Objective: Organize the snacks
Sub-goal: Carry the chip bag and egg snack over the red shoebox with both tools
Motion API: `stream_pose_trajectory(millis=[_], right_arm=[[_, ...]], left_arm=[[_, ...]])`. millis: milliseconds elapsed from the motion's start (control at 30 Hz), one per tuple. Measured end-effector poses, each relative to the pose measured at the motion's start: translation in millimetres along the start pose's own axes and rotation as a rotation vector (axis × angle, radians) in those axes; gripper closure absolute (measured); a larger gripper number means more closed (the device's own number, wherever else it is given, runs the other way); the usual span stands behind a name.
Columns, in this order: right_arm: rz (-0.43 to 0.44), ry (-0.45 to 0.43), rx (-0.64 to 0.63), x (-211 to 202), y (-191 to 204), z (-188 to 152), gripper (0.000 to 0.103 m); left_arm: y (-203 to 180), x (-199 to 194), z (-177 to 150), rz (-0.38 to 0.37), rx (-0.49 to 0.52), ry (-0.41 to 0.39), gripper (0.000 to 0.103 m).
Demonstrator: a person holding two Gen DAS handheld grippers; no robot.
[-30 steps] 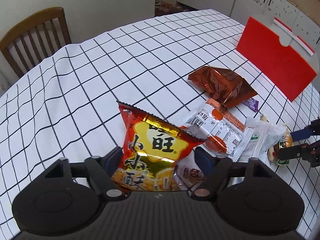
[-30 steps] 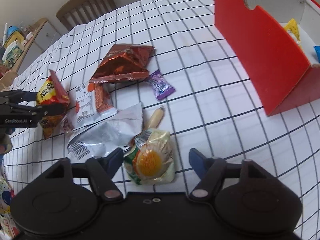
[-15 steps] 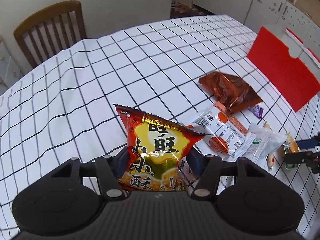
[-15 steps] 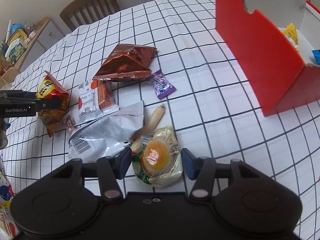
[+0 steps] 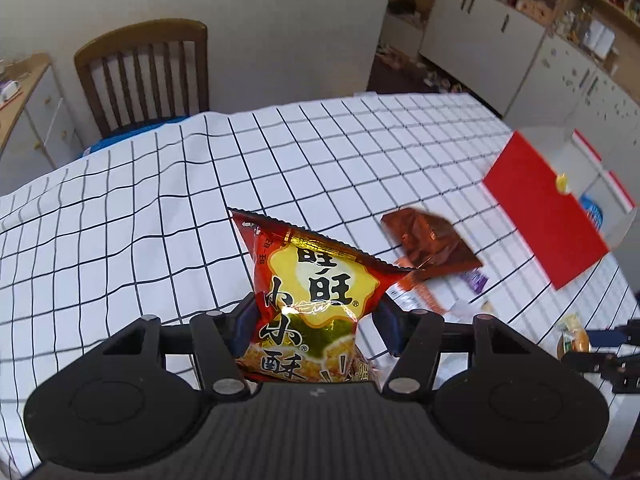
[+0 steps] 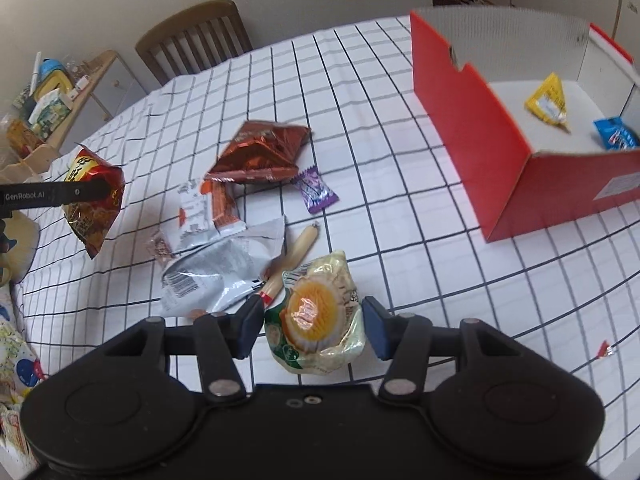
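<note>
My left gripper (image 5: 316, 328) is shut on a red and yellow snack bag (image 5: 316, 292) and holds it above the checked tablecloth; the bag also shows in the right wrist view (image 6: 94, 204). My right gripper (image 6: 314, 326) is shut on a pale green pastry packet (image 6: 316, 312) with a yellow cake inside, low over the table. The red box (image 6: 480, 120) stands at the right with a yellow packet (image 6: 548, 100) and a blue packet (image 6: 614, 136) inside.
On the cloth lie a brown foil bag (image 6: 260, 152), a purple candy (image 6: 316, 192), a white and orange packet (image 6: 208, 210), a silver bag (image 6: 224, 268) and a sausage stick (image 6: 290, 258). A wooden chair (image 5: 144, 76) stands at the far edge.
My left gripper closed on the red snack bag and lifted it off the table. My right gripper closed on the pastry packet and raised it slightly.
</note>
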State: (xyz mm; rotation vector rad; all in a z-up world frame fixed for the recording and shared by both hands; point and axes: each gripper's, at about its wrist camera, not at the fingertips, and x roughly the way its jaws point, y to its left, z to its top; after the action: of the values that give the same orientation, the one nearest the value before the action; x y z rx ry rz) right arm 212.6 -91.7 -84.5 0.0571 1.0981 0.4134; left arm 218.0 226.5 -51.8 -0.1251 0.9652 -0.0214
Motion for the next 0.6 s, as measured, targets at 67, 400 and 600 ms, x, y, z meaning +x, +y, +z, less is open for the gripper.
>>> stream_pose_trajectory(millis=[67,400,600], right_arm=[[0.004,-0.008,-0.012,-9.0,-0.7,0.3,0.051],[0.005,-0.045,-0.078,-50.7,-11.9,2.0,0.051],[0.015,-0.081,-0.101,-75.2,-27.7,6.7,0.051]], left_arm=[[-4.6,-9.3,0.6,0.025,-0.023,-0.019,0.043],[-34.4,-50.2,0.7,0.053,-0.121,-0.051,0.043],[-62.9,-65.5,-1.4,0.035,-0.149,-0.041,0.043]])
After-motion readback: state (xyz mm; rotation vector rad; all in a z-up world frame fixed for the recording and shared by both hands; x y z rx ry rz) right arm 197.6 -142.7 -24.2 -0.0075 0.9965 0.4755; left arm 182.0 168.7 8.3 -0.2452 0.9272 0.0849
